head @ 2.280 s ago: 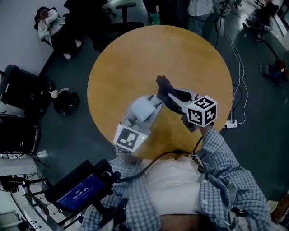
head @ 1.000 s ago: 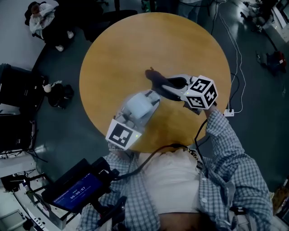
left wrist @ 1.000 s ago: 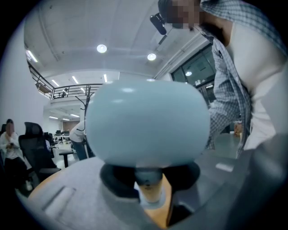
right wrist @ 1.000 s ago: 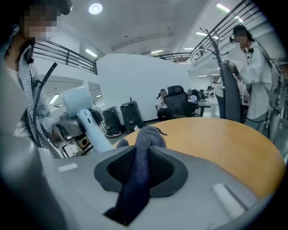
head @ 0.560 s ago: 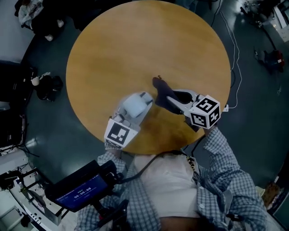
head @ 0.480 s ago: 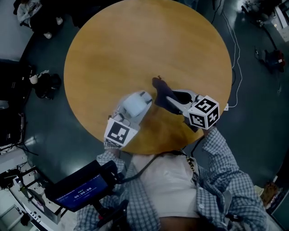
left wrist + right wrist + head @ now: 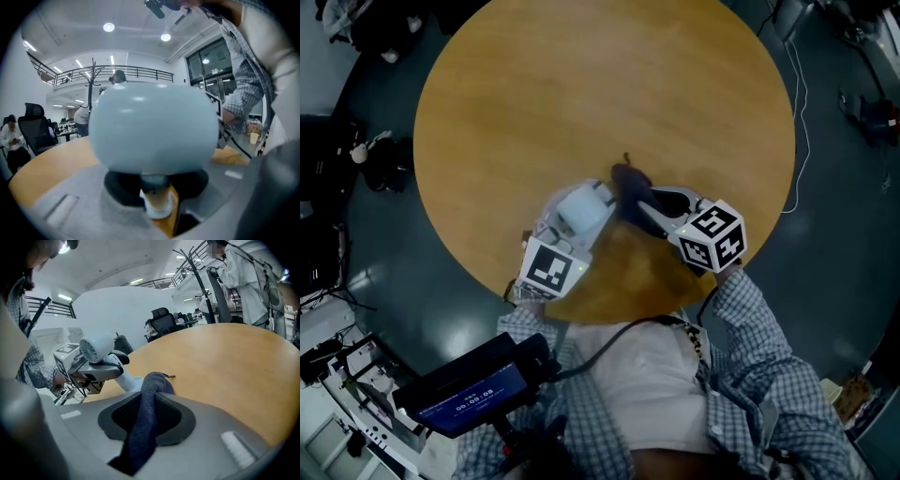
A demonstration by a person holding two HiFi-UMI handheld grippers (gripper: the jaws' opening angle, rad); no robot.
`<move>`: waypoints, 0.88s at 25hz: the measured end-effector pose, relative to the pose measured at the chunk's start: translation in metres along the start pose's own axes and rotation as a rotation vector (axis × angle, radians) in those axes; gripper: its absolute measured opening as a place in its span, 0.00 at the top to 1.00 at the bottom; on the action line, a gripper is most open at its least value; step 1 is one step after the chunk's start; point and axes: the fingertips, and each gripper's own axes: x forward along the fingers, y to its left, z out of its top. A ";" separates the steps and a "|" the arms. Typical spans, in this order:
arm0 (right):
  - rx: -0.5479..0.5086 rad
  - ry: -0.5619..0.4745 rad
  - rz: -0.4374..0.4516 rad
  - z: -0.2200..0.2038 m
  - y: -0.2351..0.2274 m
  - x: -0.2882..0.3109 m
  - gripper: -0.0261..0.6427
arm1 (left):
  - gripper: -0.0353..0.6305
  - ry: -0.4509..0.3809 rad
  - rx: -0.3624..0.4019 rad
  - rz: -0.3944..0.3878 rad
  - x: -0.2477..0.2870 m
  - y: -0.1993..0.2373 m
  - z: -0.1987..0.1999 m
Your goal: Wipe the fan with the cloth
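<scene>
One fan [image 7: 152,124] in left hand-held gripper [image 7: 157,204] — cloth [image 7: 154,383] in right one [image 7: 146,417]

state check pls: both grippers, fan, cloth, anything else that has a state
Left gripper: shut on the fan's stem.
Fan: held by its stem, head out past the jaws; running or not, cannot tell.
Right gripper: shut on the cloth.
Cloth: bunched, end poking out past the jaws, not on the fan's head.
Display: lit.
</scene>
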 end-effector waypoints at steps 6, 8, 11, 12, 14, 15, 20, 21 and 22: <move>-0.025 0.033 -0.045 -0.013 -0.014 0.003 0.83 | 0.75 -0.009 -0.021 0.022 0.006 0.001 -0.003; -0.040 0.032 -0.060 -0.014 -0.016 0.003 0.82 | 0.75 0.002 -0.035 0.014 0.009 0.000 0.001; -0.056 0.029 -0.085 -0.013 -0.018 0.004 0.80 | 0.75 0.001 -0.039 0.007 0.012 -0.001 0.003; -0.058 0.024 -0.089 -0.013 -0.019 0.004 0.80 | 0.75 -0.005 -0.045 0.009 0.013 0.000 0.003; -0.057 0.012 -0.093 -0.013 -0.020 0.004 0.78 | 0.75 -0.013 -0.057 0.011 0.014 -0.001 0.003; -0.055 0.007 -0.095 -0.014 -0.020 0.004 0.76 | 0.75 -0.014 -0.056 0.009 0.014 -0.001 0.003; -0.026 -0.040 -0.079 -0.011 -0.017 0.000 0.65 | 0.68 -0.037 -0.084 0.058 0.013 0.004 -0.006; -0.020 -0.051 -0.079 -0.008 -0.017 -0.002 0.63 | 0.67 -0.026 -0.082 0.061 0.013 0.004 -0.010; -0.016 -0.062 -0.084 -0.006 -0.017 -0.004 0.61 | 0.65 -0.013 -0.076 0.059 0.013 0.004 -0.012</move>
